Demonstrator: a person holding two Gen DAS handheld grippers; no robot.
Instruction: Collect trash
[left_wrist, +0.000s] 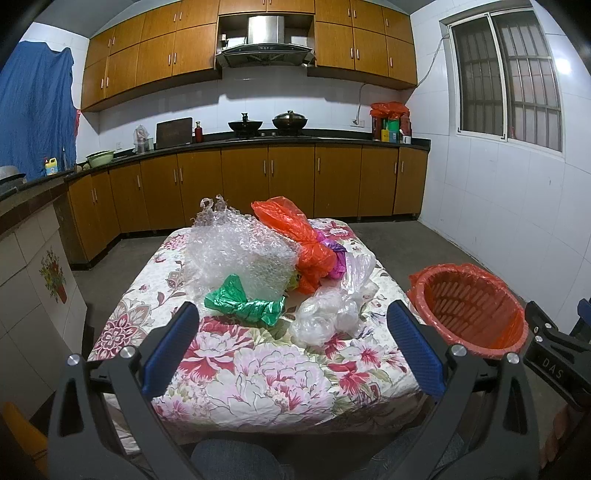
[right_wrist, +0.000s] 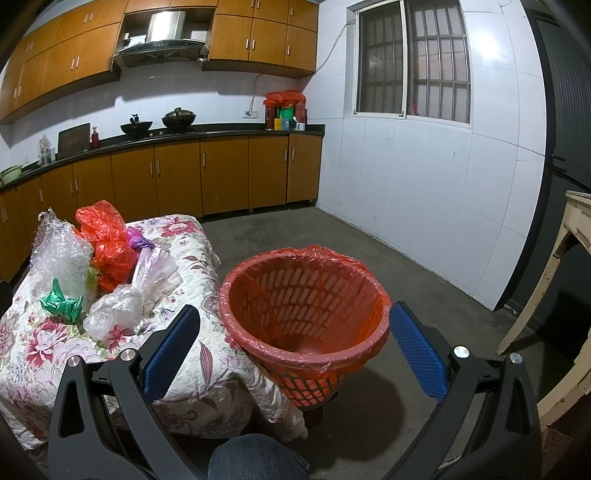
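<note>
Where bags (left_wrist: 258, 266) crowd, bin (right_wrist: 306, 314) beside.

Bags (left_wrist: 258, 273) on table (left_wrist: 258, 376), basket (left_wrist: 472, 314) right

Left hand-held gripper (left_wrist: 293, 345): jaws spread wide, nothing between the blue pads (left_wrist: 171, 349); held level, pointing forward.
Right hand-held gripper (right_wrist: 295, 349): jaws likewise wide apart and empty, blue pads (right_wrist: 419, 356) facing each other; its black frame shows just to the right of the left one in the left wrist view.
Person: a knee in blue denim (right_wrist: 258, 458) sits below and behind both hand-held grippers.
</note>
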